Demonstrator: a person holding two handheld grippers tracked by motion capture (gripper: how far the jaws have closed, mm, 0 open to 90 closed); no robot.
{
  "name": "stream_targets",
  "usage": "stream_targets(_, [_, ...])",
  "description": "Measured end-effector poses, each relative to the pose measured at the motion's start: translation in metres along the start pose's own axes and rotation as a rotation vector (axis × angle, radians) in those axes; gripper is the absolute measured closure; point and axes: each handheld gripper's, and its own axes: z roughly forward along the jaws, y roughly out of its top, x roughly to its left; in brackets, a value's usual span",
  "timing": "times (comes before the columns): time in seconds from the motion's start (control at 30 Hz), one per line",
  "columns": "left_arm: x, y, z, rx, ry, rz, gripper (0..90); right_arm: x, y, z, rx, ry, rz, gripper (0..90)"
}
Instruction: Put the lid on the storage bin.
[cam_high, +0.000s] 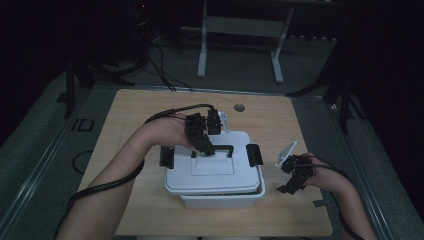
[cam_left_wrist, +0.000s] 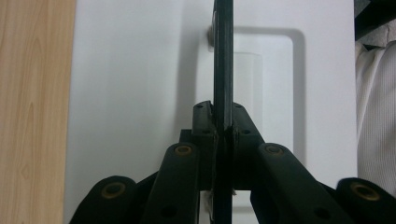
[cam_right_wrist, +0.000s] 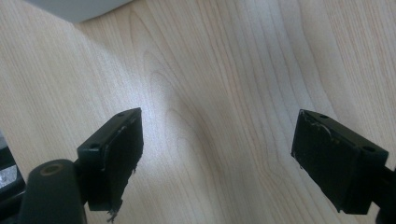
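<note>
High view. Item: white plastic box with a flat lid, near your edge of the wooden table. The lid sits slightly skewed on the base, with a dark gap showing along the front right edge. Fittings: one black latch at the right end, a second black latch at the left end, and a thin black handle standing up across the middle of the lid. Your left gripper is over the lid at the handle's left part. Your right gripper rests on bare wood just right of the box, apart from it.

Left gripper view. Jaws pressed together, pinching the handle, which runs as a narrow dark bar straight up between them, over the recessed panel of the lid. The hold is on the bar itself, a sound place: it is stiff and thin enough to pinch.

Right gripper view. Jaws spread wide, nothing between them; wood grain of the table below, a corner of the box at the top left.

Handling, as a judgement: the lid looks light, rigid and smooth. Expect it to swing on that single pinch, so lift evenly. The base may slide on the table; your free gripper could steady it at the right end.
</note>
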Motion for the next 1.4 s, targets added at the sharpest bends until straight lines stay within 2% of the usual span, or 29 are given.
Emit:
stream_targets(0.2, [0.0,0.013,0.006,-0.037,-0.001,0.02,84.1,-0.001,-0.002,0.001,0.002,0.001,0.005,16.3])
stream_targets(0.27, [0.0,0.013,0.006,-0.037,-0.001,0.02,84.1,-0.001,-0.002,0.001,0.003,0.001,0.005,16.3])
stream_targets(0.4, [0.004,0.018,0.017,-0.032,-0.014,0.024,84.1,-0.001,-0.005,-0.002,-0.016,-0.005,0.008,16.3])
stream_targets(0.83, [0.008,0.016,0.041,0.007,-0.033,0.017,84.0,-0.001,-0.008,-0.002,-0.018,-0.001,0.009,16.3])
stream_targets(0.87, [0.009,0.014,0.043,0.005,-0.047,0.01,84.0,-0.001,-0.008,-0.002,-0.018,0.0,0.01,16.3])
stream_targets(1.07, [0.009,0.012,0.049,0.017,-0.053,0.011,84.0,0.0,-0.007,-0.002,-0.013,0.001,0.013,16.3])
stream_targets(1.4, [0.012,0.009,0.052,0.007,-0.053,0.0,83.5,0.001,-0.002,0.0,-0.012,0.001,-0.001,16.4])
